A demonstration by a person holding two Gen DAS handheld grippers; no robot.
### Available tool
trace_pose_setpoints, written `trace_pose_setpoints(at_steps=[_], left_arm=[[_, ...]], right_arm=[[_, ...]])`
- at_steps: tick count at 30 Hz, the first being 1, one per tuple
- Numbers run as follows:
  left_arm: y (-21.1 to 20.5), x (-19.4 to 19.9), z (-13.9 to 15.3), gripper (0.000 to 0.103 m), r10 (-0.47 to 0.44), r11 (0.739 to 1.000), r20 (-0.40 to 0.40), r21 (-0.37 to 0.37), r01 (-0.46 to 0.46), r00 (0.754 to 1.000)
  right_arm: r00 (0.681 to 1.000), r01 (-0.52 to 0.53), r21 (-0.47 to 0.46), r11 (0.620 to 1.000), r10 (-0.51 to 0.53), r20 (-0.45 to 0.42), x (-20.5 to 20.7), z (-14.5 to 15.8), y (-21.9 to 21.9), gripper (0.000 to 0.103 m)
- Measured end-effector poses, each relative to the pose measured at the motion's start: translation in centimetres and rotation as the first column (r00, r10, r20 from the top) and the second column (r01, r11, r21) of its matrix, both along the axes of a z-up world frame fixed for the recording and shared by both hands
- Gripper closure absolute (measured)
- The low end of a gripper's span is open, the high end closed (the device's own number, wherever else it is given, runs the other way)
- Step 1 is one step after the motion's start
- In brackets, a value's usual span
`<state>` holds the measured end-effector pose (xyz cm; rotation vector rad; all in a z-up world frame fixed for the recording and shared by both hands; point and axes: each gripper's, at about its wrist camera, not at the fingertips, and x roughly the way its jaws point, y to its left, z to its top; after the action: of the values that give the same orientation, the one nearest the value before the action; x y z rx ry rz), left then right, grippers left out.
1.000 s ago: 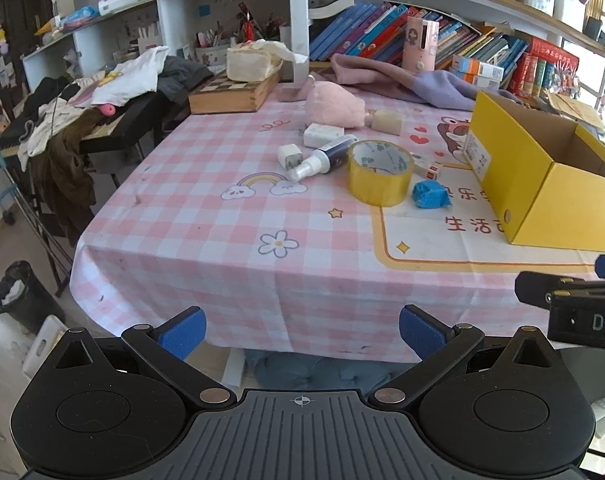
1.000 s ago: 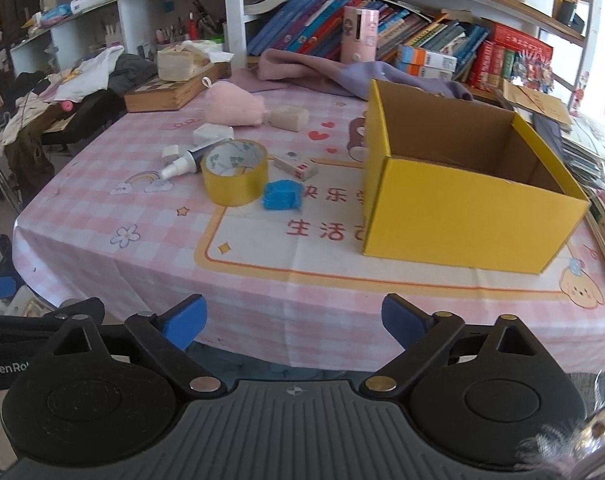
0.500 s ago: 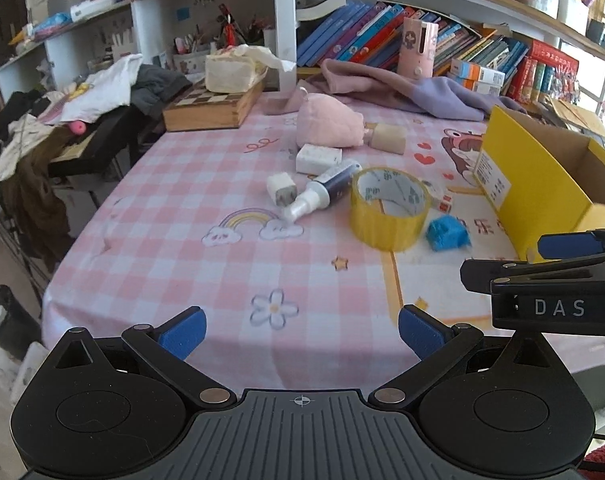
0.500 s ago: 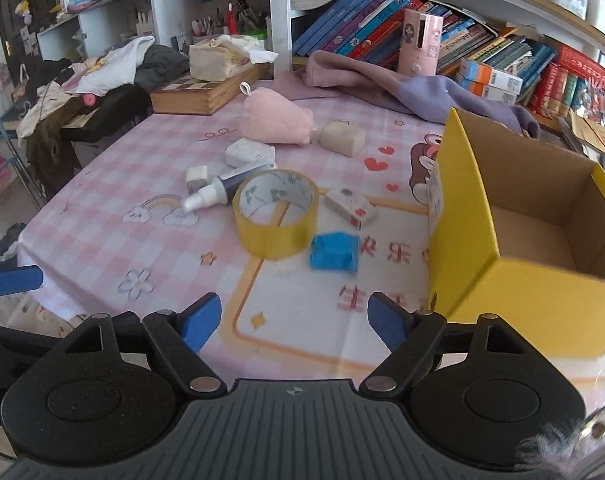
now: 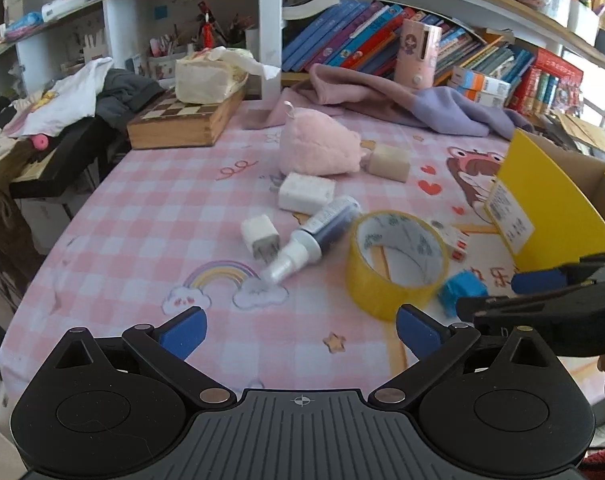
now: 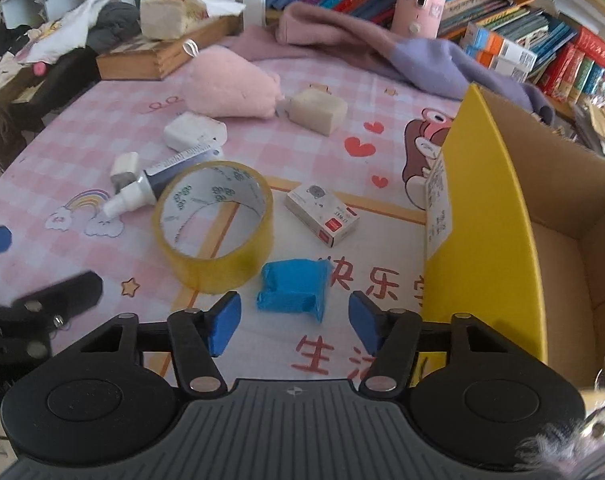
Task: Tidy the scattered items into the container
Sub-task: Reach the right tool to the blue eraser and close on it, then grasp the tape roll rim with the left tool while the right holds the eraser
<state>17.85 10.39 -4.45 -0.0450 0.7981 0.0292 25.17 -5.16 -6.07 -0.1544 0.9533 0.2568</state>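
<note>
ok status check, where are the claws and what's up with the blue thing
Right claw closing, lined up on blue block, pads not touching it. Left claw open, empty. Tape roll sits right beside block; yellow box empty.

One tape roll, two chargers, one box.
</note>
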Motion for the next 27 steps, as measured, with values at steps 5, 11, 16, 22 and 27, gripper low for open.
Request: trace_pose_setpoints(at_steps=[5,11,16,22,27], left_arm=[[0.4,1.5,-0.2,0.002,0.004,1.0,-0.009,-0.023,-0.004,1.0],[-0.4,3.0,-0.4,0.005,-0.051,0.998,0.0,-0.045,0.051,0.999],[-0.6,4.8,-0.5,0.014,-0.041,0.995,-0.01,-0.088,0.04,0.999],[-1.6,8.4,-1.8,0.06,-0.092,0.987,-0.095,-0.139,0.078,0.991],[-2.2,9.7,-3.4,0.083,-0.089,0.986,-0.148,-0.152,0.066,0.985]], right_arm=[[0.999,-0.006,0.0,1.0,0.006,-0.036,1.9,-1.2,0.2,0.047],[0.996,-0.013,0.029,1.0,0.015,-0.083,3.1,-2.0,0.0,0.06],[0.999,-0.032,0.034,0.999,0.033,-0.034,3.1,-0.7,-0.3,0.063],[0.997,-0.074,-0.002,0.997,0.074,-0.008,2.9,-0.1,-0.1,0.063],[0.996,-0.09,0.004,0.996,0.09,-0.012,3.0,-0.2,-0.3,0.063]])
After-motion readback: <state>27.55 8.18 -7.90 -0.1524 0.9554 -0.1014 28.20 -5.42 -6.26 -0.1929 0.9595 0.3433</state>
